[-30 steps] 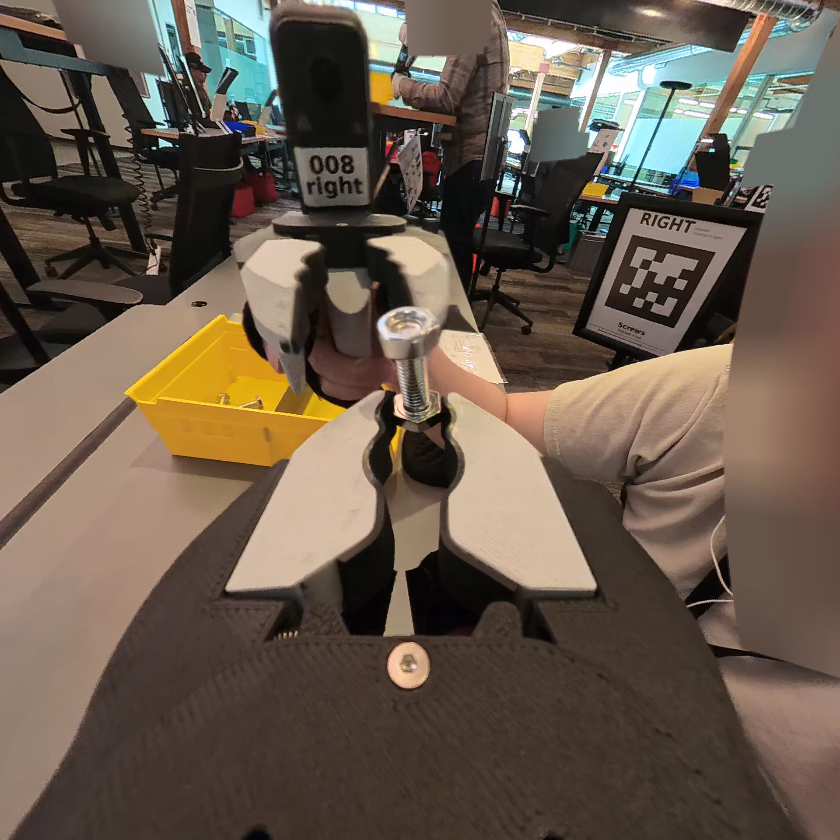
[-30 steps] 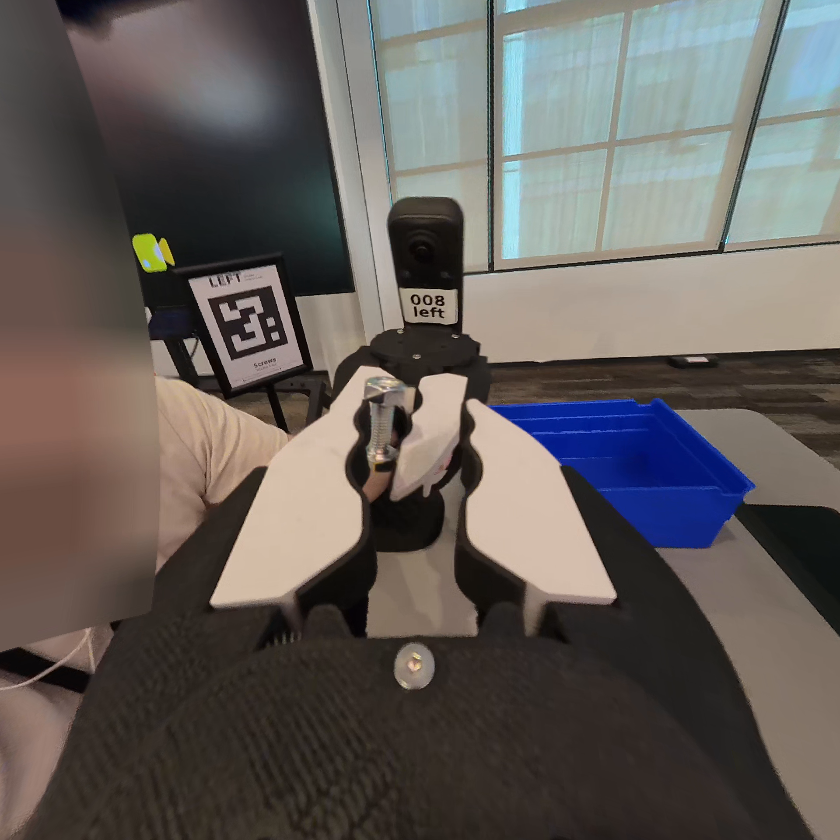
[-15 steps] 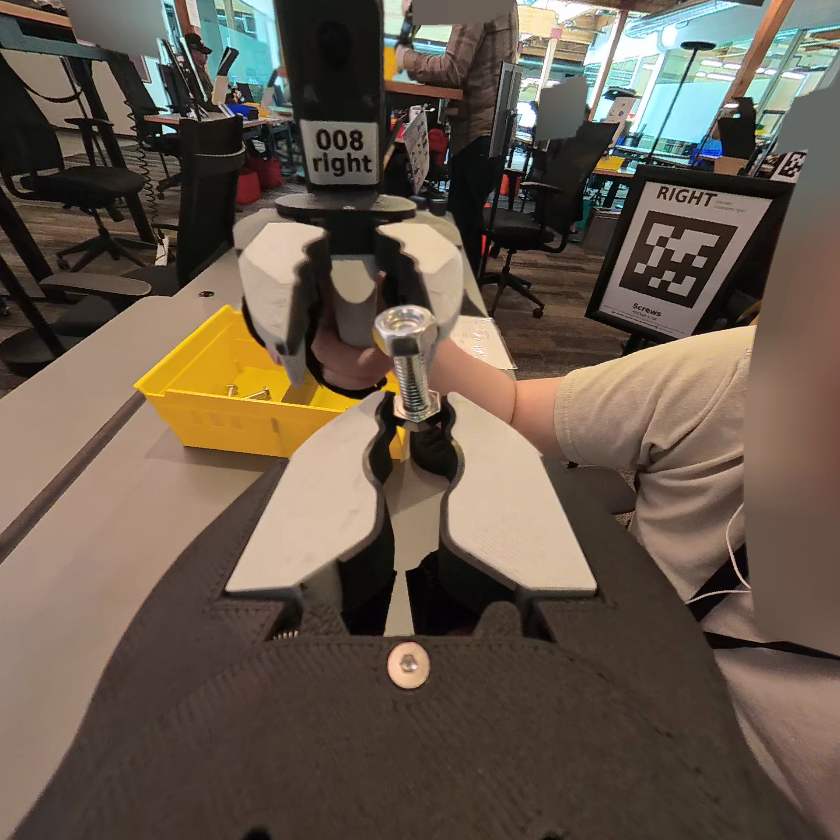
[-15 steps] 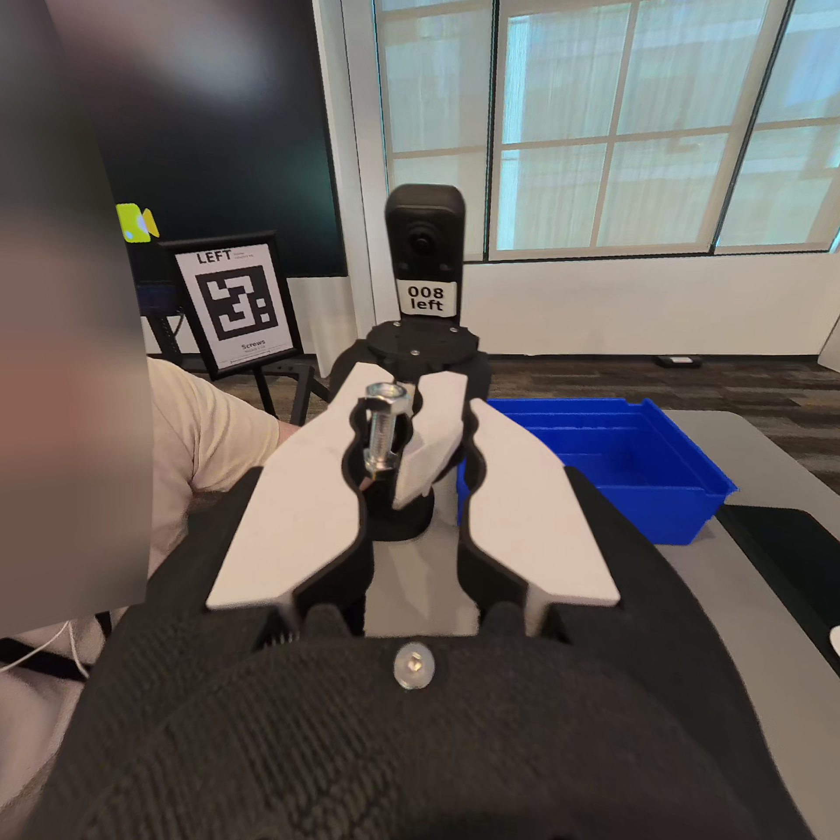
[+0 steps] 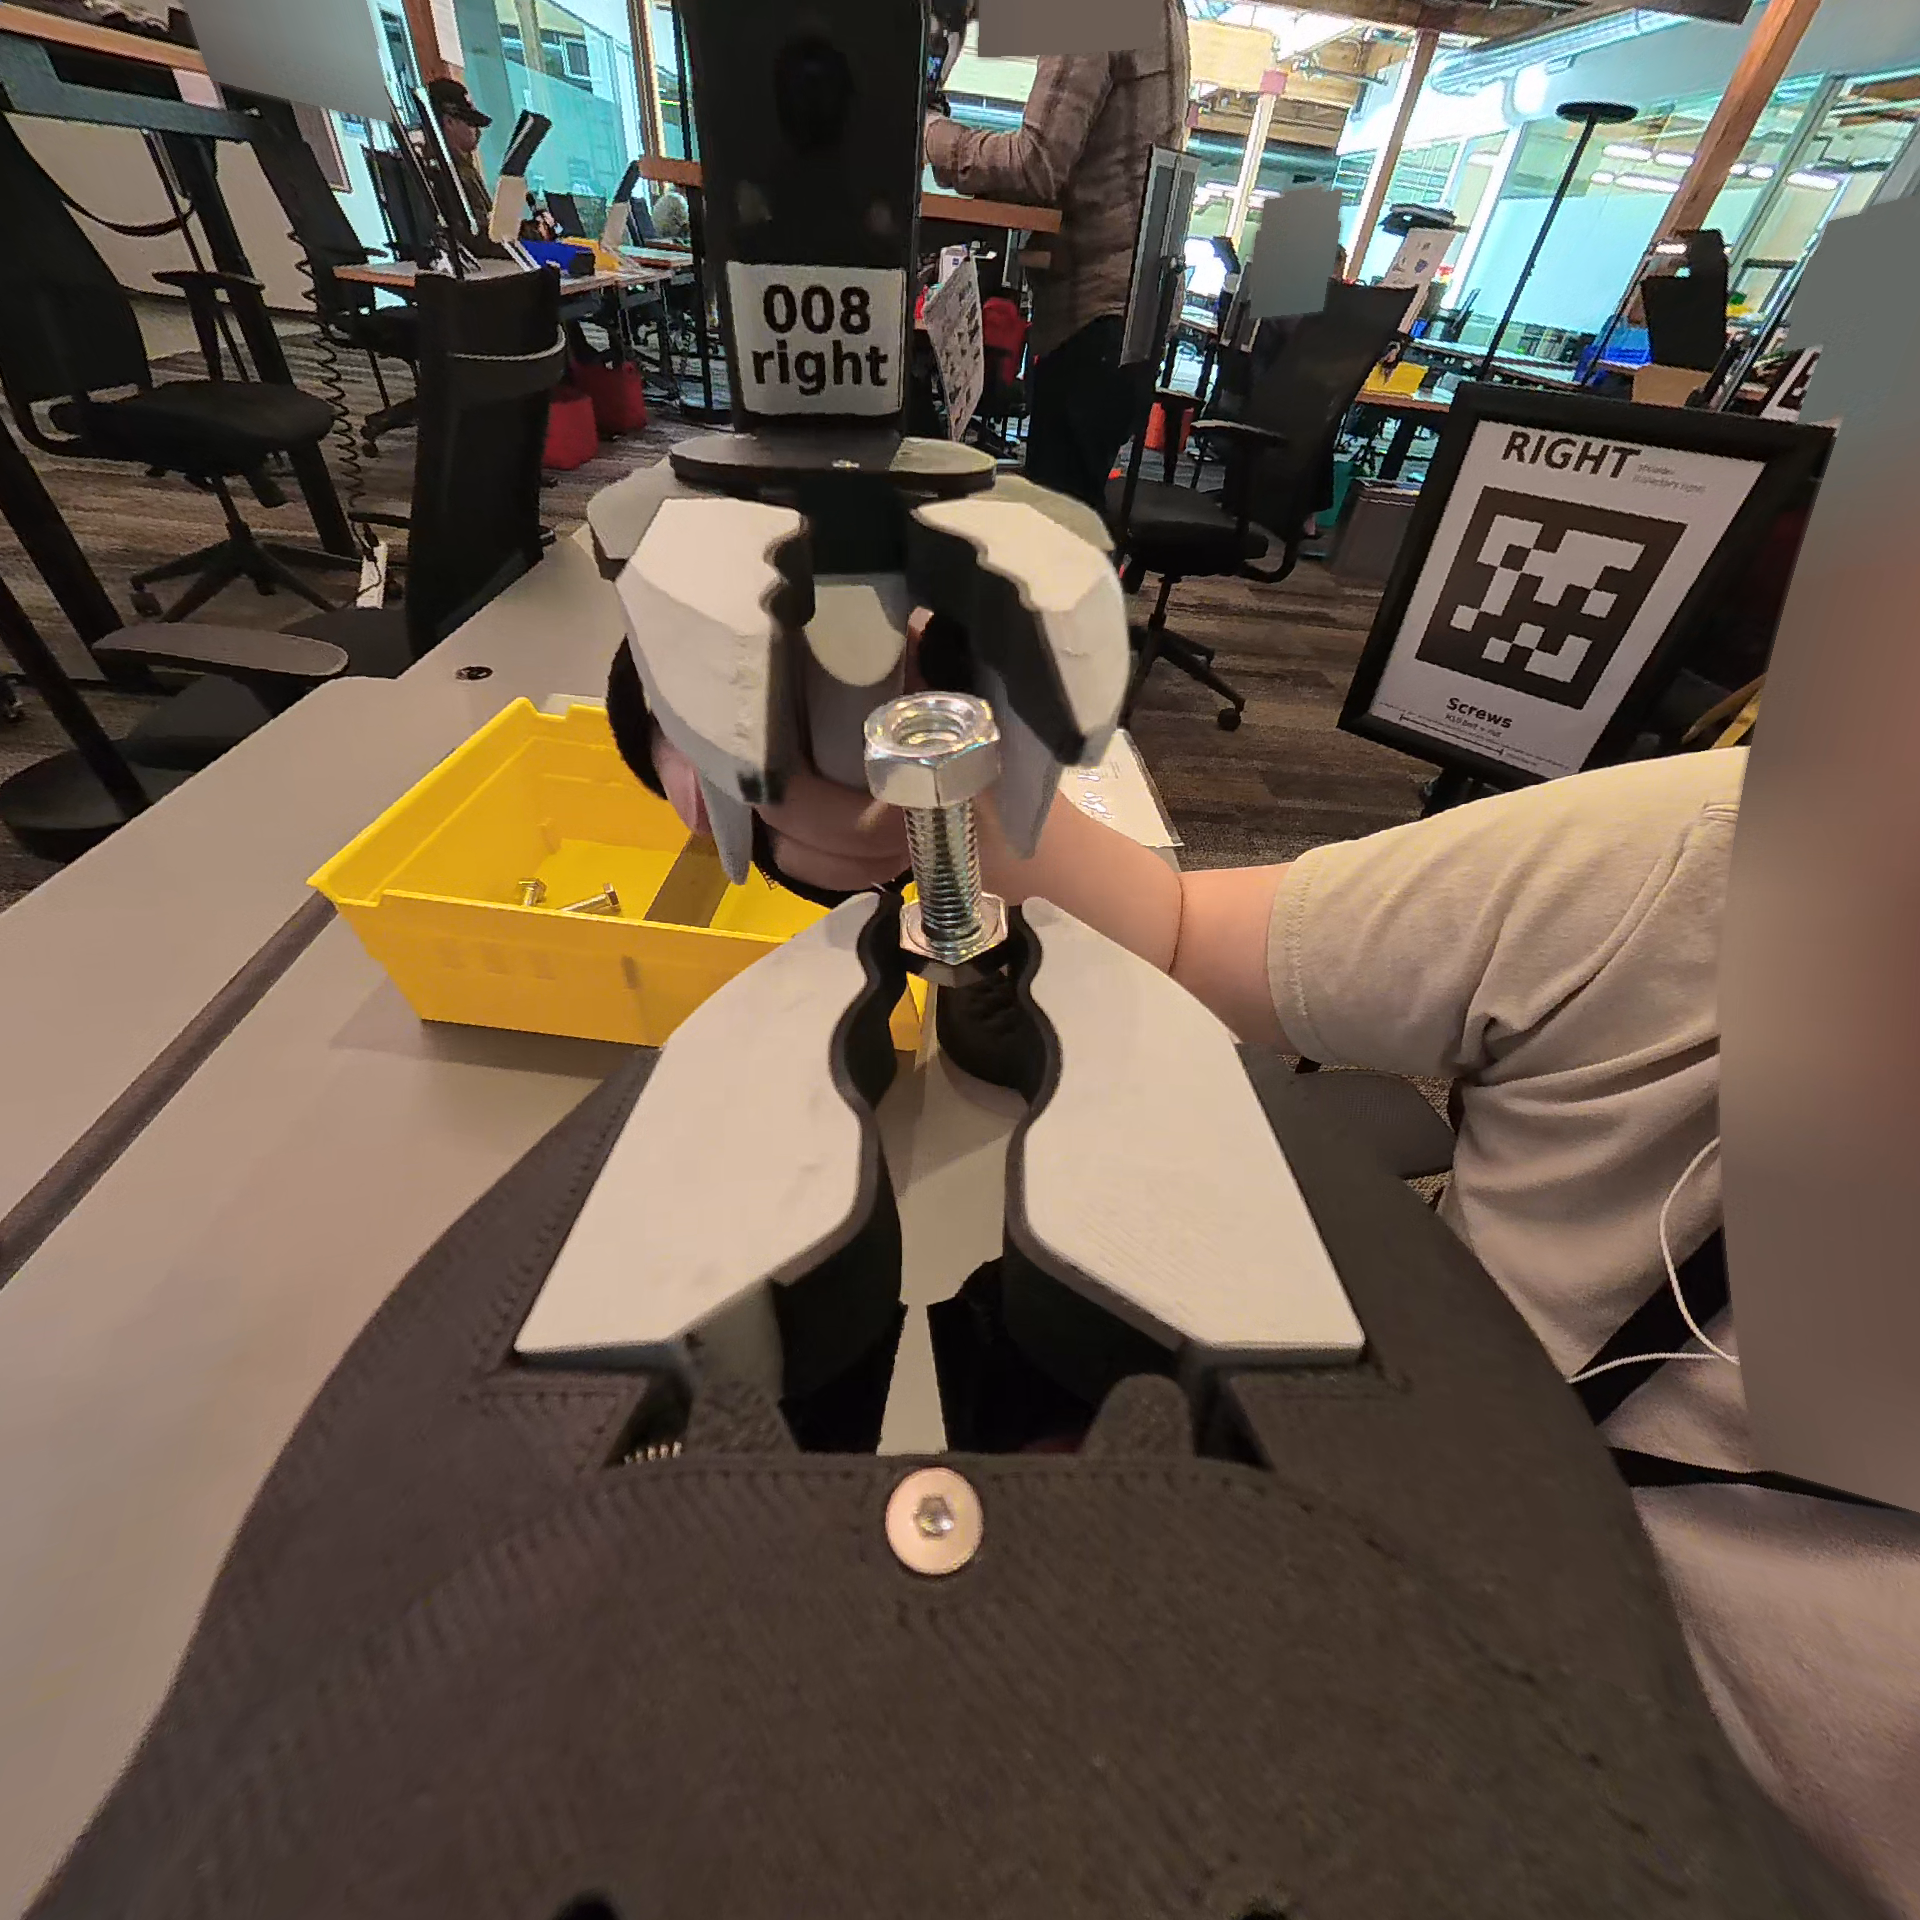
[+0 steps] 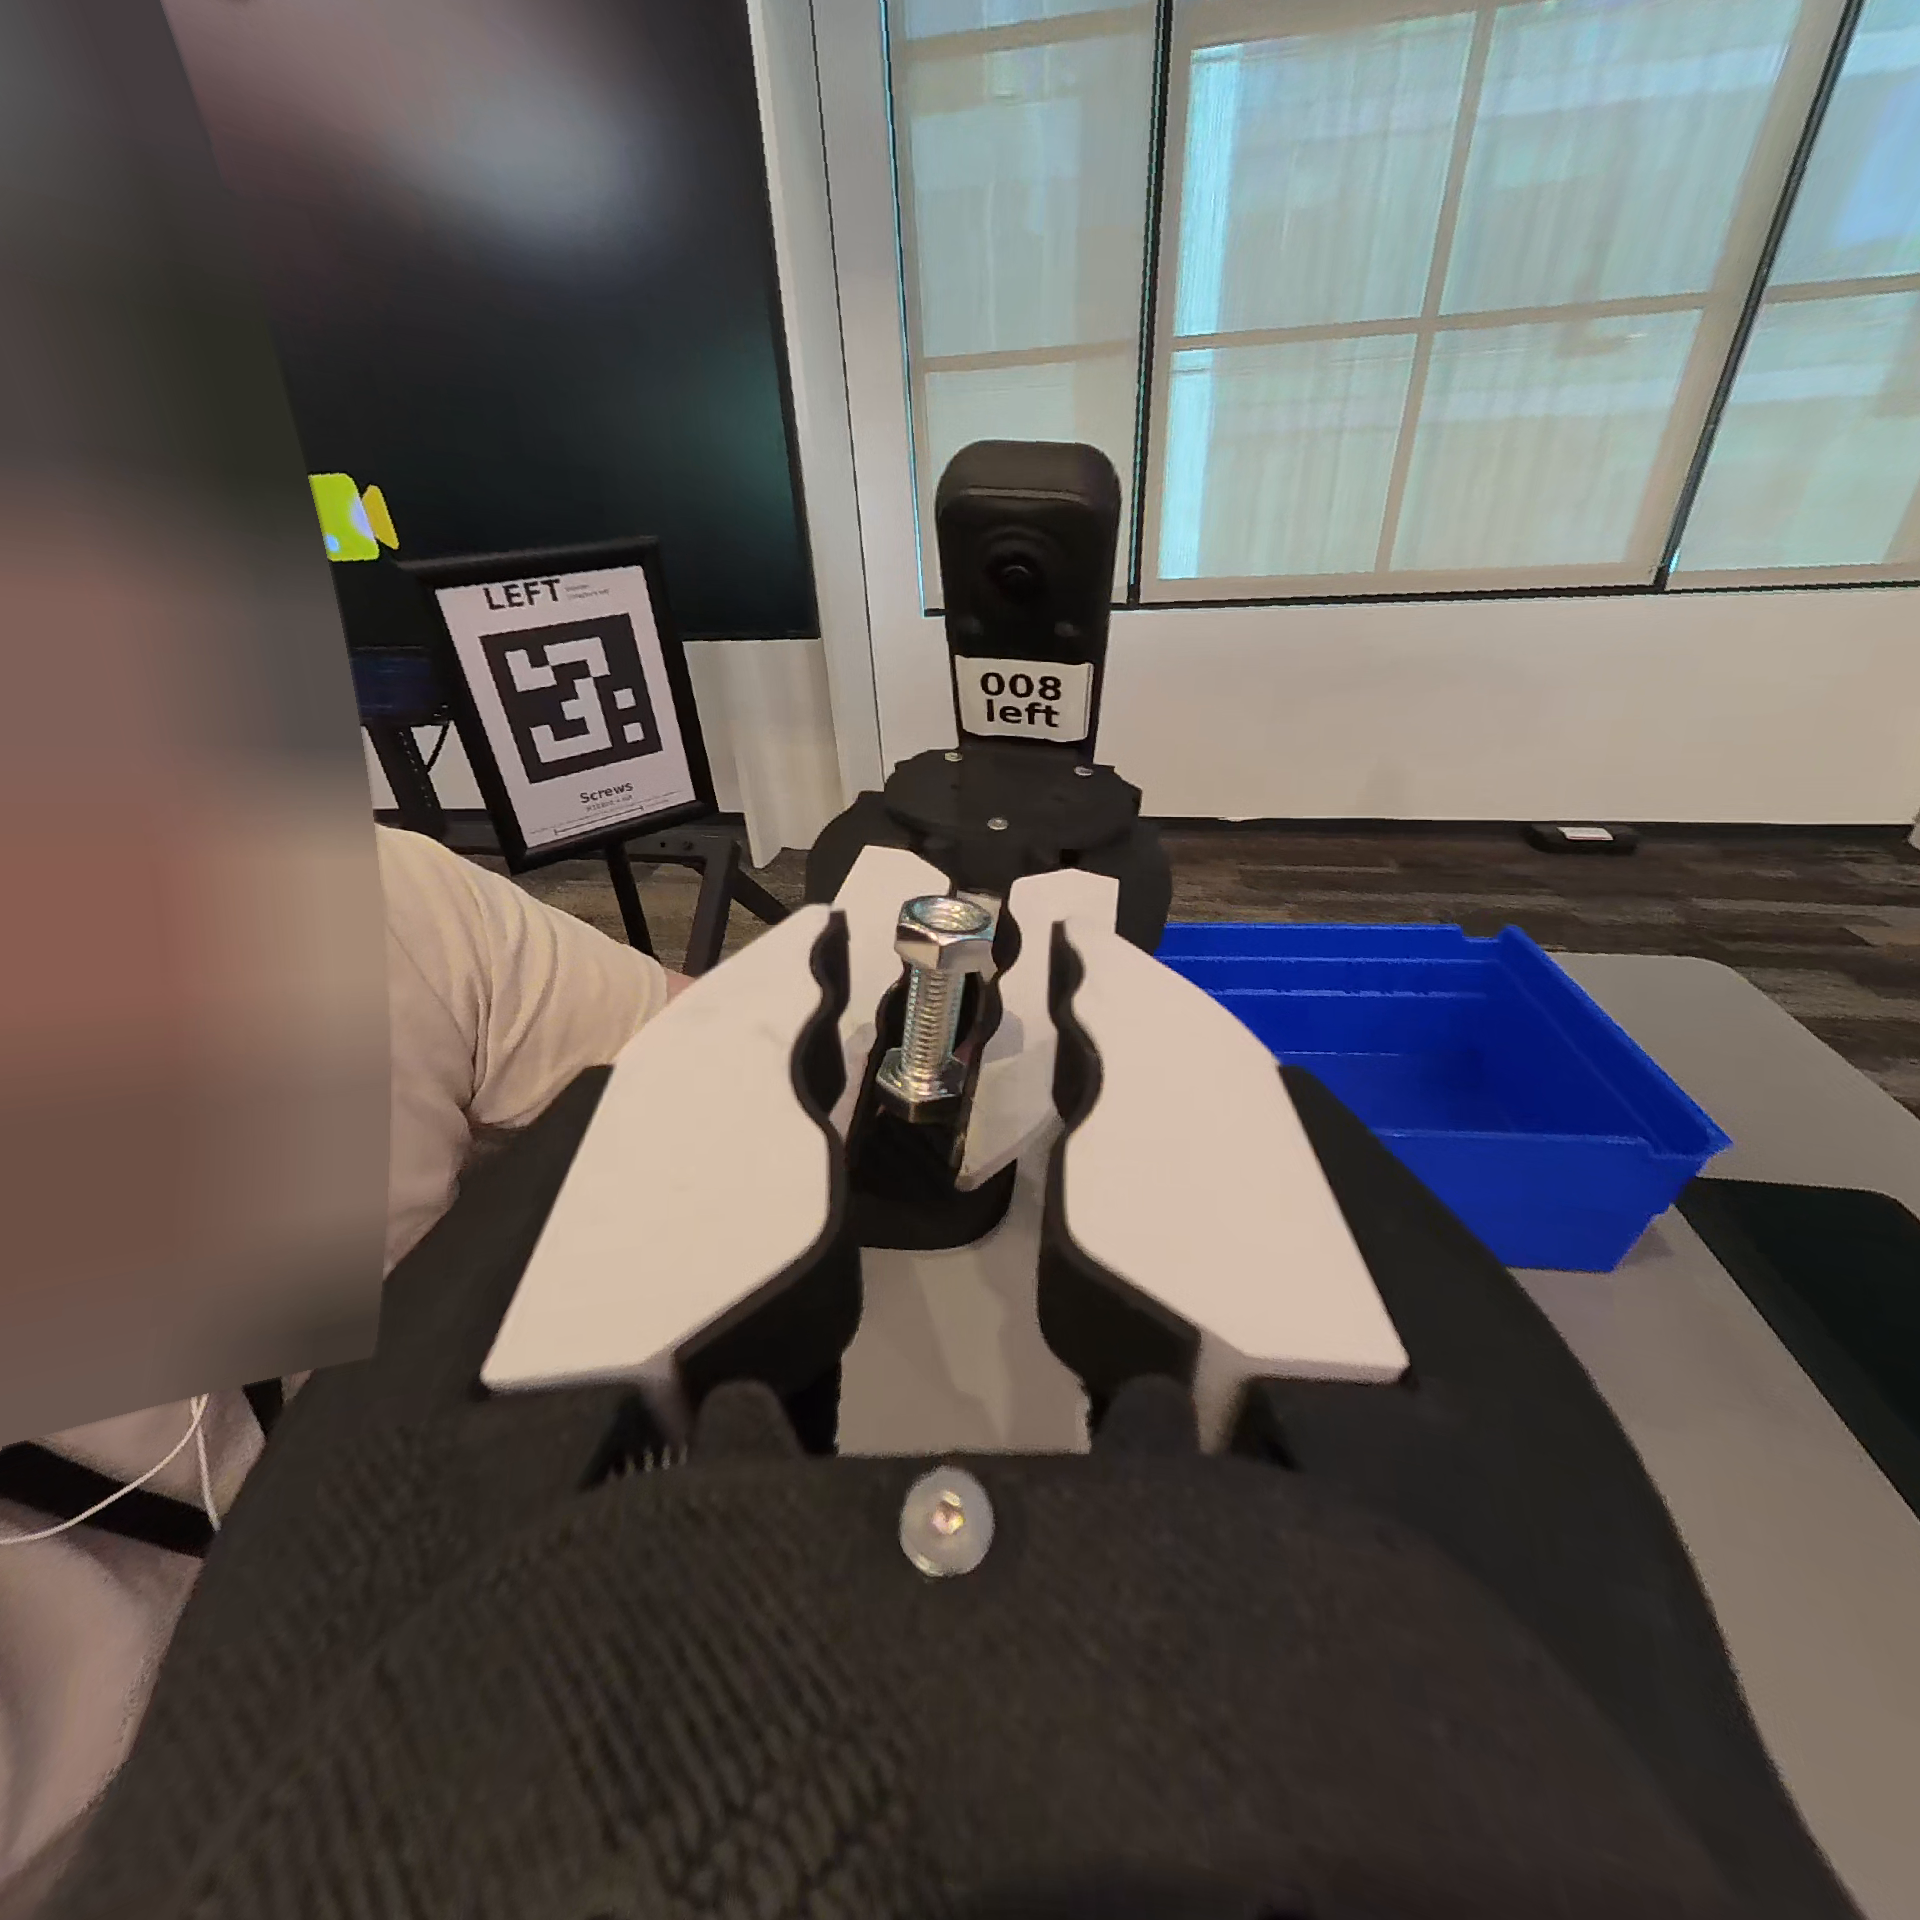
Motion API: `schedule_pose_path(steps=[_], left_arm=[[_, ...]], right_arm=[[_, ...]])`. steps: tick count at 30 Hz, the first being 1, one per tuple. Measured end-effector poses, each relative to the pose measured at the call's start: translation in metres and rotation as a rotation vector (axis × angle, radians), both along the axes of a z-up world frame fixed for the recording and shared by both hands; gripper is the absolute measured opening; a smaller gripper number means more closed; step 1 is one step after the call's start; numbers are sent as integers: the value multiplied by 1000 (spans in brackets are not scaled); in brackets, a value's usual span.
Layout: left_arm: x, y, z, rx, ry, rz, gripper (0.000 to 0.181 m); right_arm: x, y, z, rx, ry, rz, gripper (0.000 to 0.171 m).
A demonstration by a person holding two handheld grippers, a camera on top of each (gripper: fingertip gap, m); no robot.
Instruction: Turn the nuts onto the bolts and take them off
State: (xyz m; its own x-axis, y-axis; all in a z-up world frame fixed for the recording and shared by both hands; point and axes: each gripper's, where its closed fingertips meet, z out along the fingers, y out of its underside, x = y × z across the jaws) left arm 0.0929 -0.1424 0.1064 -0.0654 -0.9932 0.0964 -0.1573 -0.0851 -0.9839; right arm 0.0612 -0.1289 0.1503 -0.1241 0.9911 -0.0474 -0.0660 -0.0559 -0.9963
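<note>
A silver bolt (image 5: 943, 868) stands upright with a hex nut (image 5: 931, 740) at its top end. My left gripper (image 5: 951, 961) is shut on the bolt's lower hex end and holds it above the grey table (image 5: 208, 1091). My right gripper (image 6: 940, 935) faces the left one and is open. Its fingertips (image 6: 810, 940) stand on either side of the nut (image 6: 943, 932), with a gap on each side. The bolt (image 6: 932, 1013) runs down the middle of the right wrist view. The right gripper also shows in the left wrist view (image 5: 883, 665), just behind the nut.
A yellow bin (image 5: 520, 935) with a few loose bolts sits on the table behind the grippers. A blue bin (image 6: 1455, 1091) sits on the other side. A person's arm (image 5: 1143, 904) and pale sleeve reach in. Framed marker signs (image 5: 1558, 592) and office chairs stand beyond the table.
The right gripper has shifted sideways and come closer, so the bolt and nut now sit centred between its open fingers. The left gripper still holds the bolt.
</note>
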Motion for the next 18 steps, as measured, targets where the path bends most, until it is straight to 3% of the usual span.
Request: schedule_pose_path(steps=[13, 18], left_arm=[[-2, 0, 3, 1, -9, 3, 18], [-1, 1, 1, 1, 0, 4, 18]], right_arm=[[14, 23, 0, -44, 16, -50, 32], [8, 6, 6, -40, 42, 10, 34]])
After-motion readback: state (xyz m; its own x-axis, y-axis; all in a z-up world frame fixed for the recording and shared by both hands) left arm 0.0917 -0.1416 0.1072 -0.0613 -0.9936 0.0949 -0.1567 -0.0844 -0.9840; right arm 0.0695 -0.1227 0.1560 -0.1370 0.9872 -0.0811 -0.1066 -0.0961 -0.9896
